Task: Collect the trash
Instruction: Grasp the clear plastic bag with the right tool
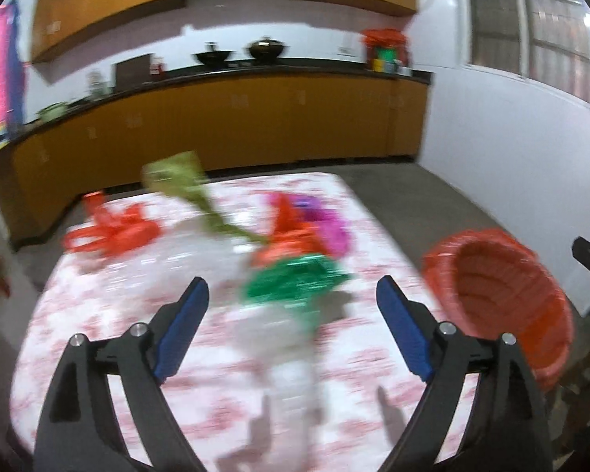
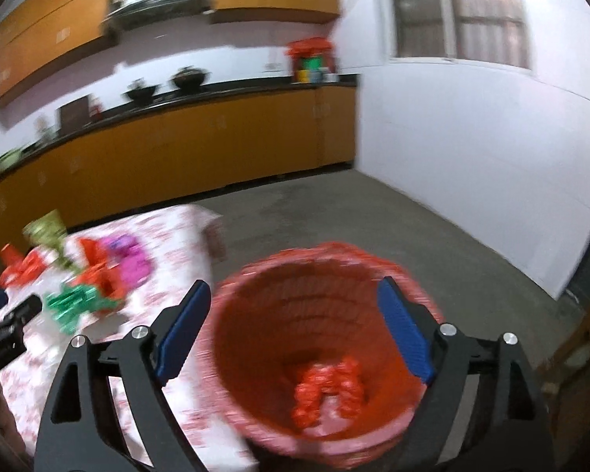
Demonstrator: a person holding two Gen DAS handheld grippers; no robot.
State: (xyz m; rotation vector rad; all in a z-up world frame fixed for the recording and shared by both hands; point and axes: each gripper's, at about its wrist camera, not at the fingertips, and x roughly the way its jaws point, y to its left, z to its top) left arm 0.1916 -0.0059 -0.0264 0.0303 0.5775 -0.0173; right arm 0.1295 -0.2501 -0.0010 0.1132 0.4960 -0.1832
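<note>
Looking between pickups: right claw (image 2: 293, 324) wide, empty over red basket (image 2: 255, 424); left claw (image 1: 293, 324) wide, should grab green wrapper (image 1: 295, 281) on tabletop (image 1: 98, 373).

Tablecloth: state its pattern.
White tablecloth with a pink-red floral print; clearest in the left wrist view.

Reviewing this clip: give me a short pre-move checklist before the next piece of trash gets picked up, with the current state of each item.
1. Left gripper open and empty: ok.
2. Right gripper open and empty: ok.
3. Red basket beside the table, mouth unobstructed: ok.
4. Red wrapper already lying inside the basket: ok.
5. Green wrapper ahead of the left gripper on the table: ok.
6. Exact edges of the wrappers: cannot tell, pictures blurred.
</note>
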